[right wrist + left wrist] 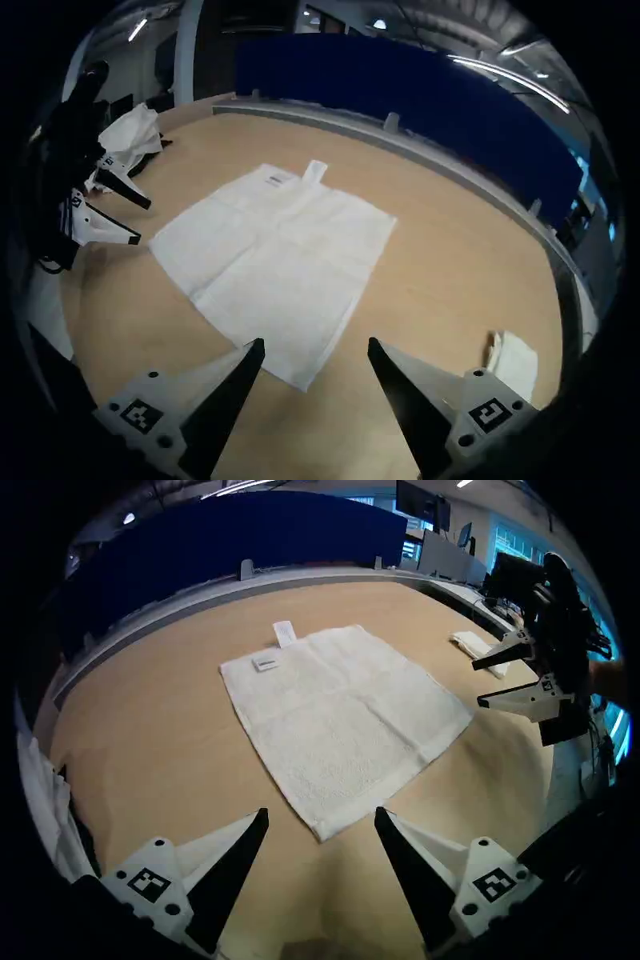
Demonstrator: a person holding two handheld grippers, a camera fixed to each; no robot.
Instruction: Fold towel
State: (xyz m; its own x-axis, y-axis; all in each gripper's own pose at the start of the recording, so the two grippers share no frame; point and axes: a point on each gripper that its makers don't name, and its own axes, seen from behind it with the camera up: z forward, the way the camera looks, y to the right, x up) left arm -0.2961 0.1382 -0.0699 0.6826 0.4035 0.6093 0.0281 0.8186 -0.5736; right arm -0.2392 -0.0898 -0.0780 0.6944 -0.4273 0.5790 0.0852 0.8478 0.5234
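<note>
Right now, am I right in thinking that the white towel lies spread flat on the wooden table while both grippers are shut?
Not quite: both grippers are open. The left gripper view shows the left gripper with fingers spread wide at the towel's near corner, and the right gripper view shows the right gripper likewise. The white towel does lie spread flat on the wooden table.

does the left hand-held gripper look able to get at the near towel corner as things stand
Probably yes: the left hand-held gripper is open, the towel lies flat with its near corner just ahead of it, and nothing lies between.
</note>
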